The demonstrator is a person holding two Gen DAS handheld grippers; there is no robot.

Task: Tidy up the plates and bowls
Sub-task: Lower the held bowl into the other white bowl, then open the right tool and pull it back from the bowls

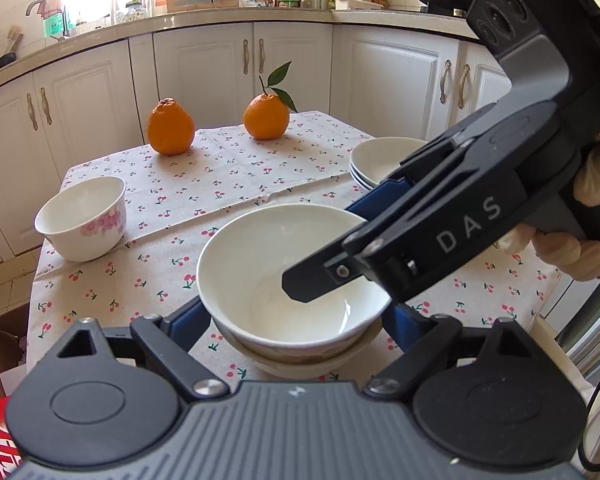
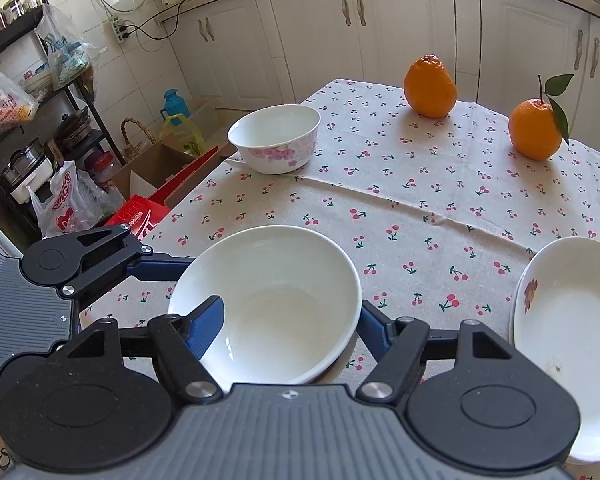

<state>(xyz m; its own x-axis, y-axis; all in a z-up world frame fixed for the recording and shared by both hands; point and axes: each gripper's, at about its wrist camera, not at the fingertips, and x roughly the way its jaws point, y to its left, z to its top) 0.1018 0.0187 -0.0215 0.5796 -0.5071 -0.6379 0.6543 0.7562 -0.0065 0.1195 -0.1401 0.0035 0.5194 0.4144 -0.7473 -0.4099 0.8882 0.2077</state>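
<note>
Straddling the rim of the white bowl [image 2: 266, 300], the right tool [image 2: 288, 328] has one blue finger [image 2: 206, 330] inside and one outside the wall; whether the pads press I cannot tell. The left tool [image 1: 296, 320] stands spread either side of the same bowl, fingers beside its wall (contact unclear). That bowl sits upright, mouth up, nested on another dish on the tabletop [image 1: 260, 168], directly ahead of both tools. The flowered bowl [image 2: 276, 138] lies well apart toward the far left edge; the stacked plates [image 2: 572, 320] are on the right.
</note>
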